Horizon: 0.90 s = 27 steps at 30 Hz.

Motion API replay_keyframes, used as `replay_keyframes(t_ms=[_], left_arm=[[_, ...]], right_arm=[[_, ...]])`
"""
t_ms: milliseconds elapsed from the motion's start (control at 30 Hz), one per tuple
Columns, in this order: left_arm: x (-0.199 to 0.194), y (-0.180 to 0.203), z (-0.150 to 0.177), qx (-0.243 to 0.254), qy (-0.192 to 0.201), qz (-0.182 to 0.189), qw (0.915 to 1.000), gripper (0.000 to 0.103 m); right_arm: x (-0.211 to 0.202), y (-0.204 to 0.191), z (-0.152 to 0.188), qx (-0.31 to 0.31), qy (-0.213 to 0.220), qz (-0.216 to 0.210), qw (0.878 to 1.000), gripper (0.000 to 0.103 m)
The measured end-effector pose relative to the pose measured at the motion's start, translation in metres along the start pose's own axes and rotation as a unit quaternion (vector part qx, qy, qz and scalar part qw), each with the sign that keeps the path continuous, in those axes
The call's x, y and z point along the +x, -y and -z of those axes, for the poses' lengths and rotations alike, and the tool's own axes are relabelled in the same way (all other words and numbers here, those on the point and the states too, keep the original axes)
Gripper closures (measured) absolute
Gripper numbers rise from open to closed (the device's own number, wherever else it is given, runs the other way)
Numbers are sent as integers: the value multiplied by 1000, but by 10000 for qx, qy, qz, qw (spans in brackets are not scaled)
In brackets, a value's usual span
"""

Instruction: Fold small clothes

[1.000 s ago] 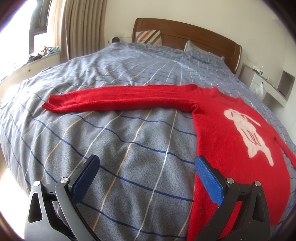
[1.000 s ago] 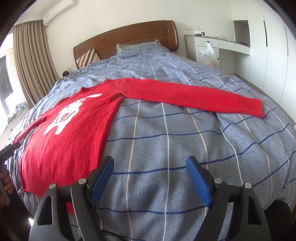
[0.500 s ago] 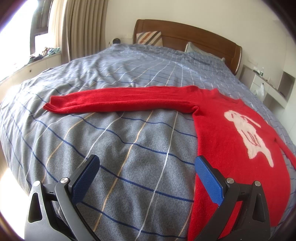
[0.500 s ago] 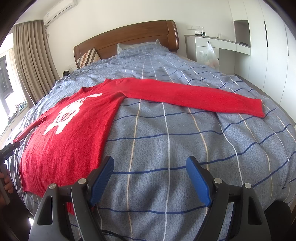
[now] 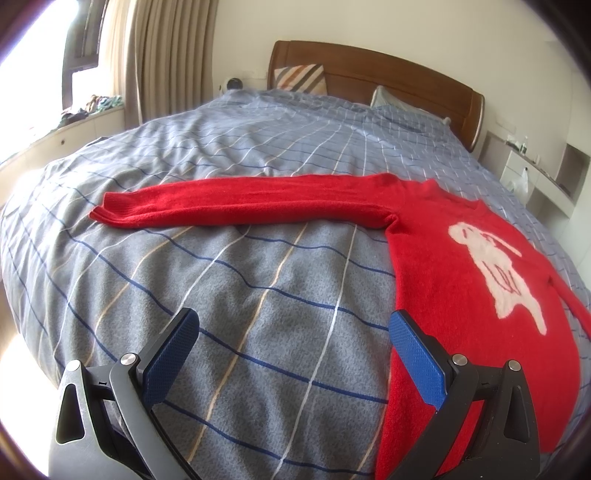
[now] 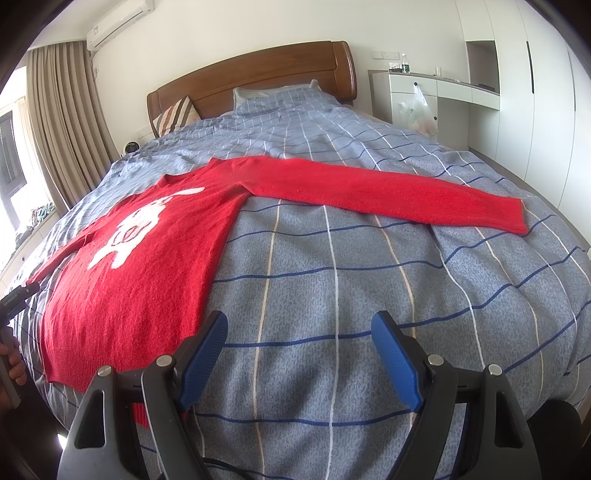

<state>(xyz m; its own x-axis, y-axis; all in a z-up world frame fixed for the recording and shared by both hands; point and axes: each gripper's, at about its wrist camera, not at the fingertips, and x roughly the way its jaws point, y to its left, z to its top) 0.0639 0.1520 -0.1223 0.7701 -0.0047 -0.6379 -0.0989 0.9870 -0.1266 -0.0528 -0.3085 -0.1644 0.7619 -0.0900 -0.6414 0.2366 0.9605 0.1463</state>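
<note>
room: bedroom with a wooden headboard (image 6: 258, 74), beige curtains (image 5: 166, 62) by the window, white cabinets (image 6: 517, 92) along the far wall; an air conditioner (image 6: 118, 24) sits up near the ceiling
bed: big one with a grey-blue checked duvet (image 5: 240, 295) spread over it; a striped pillow (image 5: 303, 78) leans on the headboard
sweater: red knit sweater (image 5: 461, 266) lying flat and face up on the duvet, white animal design (image 5: 495, 269) on the chest; both sleeves stretched straight out to the sides, nothing folded yet
left tool (image 5: 291, 349): blue pads spread wide, nothing between them; hangs above the duvet just beside the sweater's side edge near the hem
right tool (image 6: 299, 350): also spread wide and empty; over bare duvet by the sweater's other side edge, below the long sleeve (image 6: 388, 192)
</note>
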Motion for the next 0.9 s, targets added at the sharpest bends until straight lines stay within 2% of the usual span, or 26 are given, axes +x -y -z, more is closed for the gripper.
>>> replay_keyframes(t_ms=[900], left_arm=[[-1, -4, -2, -53, 45, -60, 10000, 0]], right_arm=[[1, -4, 2, -22, -35, -23, 10000, 23]])
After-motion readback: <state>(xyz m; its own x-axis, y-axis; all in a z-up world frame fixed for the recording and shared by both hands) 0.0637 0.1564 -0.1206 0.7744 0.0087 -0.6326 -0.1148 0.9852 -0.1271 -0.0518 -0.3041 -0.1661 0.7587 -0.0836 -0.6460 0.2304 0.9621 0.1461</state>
